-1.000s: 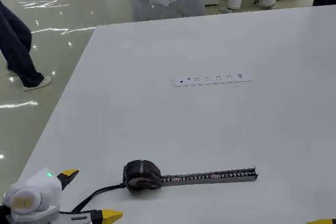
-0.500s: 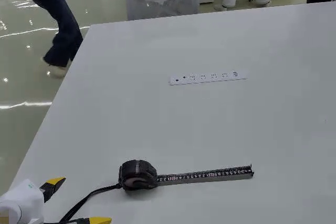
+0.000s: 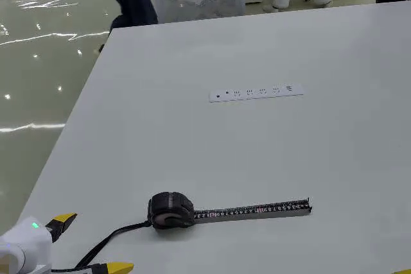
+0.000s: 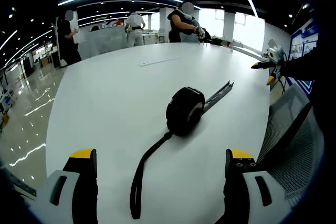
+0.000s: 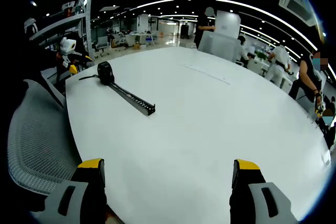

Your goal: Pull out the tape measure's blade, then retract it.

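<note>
The tape measure lies on the white table, on the person's side of the power strip and well apart from it. Its blade is drawn out flat, about parallel to the strip. Its black strap trails away from the strip toward the left gripper, whose jaws stand wide apart and hold nothing. The right gripper is also spread wide and empty.

Open-plan office or lab hall: big white desk with a power strip set mid-desk. Glossy floor beyond the desk edge, ceiling light strips above, mesh chair beside the desk, people standing past its far end.
</note>
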{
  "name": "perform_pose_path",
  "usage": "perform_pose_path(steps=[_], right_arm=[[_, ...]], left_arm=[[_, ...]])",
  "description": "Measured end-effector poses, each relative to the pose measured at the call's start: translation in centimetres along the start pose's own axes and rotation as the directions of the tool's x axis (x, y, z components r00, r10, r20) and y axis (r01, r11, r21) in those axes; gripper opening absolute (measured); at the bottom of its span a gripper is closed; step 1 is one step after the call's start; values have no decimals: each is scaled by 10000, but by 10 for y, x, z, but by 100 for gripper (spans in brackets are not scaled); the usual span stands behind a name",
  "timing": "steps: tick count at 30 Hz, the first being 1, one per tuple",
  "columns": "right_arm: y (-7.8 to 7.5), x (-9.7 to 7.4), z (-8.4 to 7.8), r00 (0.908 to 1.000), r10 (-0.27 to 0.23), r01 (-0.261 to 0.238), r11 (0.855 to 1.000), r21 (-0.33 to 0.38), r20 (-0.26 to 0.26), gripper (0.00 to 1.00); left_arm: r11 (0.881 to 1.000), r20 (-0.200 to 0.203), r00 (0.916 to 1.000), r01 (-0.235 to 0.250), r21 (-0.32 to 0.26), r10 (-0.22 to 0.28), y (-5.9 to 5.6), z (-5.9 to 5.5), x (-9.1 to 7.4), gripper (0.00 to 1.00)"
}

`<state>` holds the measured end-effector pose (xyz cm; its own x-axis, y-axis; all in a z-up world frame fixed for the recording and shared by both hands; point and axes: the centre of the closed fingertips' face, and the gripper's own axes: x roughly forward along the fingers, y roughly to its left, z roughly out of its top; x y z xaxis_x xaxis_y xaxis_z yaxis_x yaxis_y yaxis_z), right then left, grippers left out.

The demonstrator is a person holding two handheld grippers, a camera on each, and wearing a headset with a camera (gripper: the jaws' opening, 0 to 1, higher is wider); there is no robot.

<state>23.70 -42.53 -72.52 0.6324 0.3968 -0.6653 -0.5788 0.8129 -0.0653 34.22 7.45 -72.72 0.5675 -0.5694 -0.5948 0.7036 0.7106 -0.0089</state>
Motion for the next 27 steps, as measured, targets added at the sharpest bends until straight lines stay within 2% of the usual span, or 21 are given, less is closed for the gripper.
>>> perform_pose_path(steps=[12, 20, 27], right_arm=[[-1, -1, -5, 9997, 3, -2, 10000, 17, -246, 99], [3, 0, -10, 9990, 75, -70, 9999, 121, -441, 99], [1, 1, -10, 9986, 107, -112, 9999, -100, -512, 99]], left_arm=[[10000, -67, 10000, -73, -59, 73, -1, -2, 0, 99], [10000, -144, 9999, -60, -68, 59, -1, 1, 3, 99], [9999, -88, 10000, -46, -98, 45, 0, 3, 5, 99]])
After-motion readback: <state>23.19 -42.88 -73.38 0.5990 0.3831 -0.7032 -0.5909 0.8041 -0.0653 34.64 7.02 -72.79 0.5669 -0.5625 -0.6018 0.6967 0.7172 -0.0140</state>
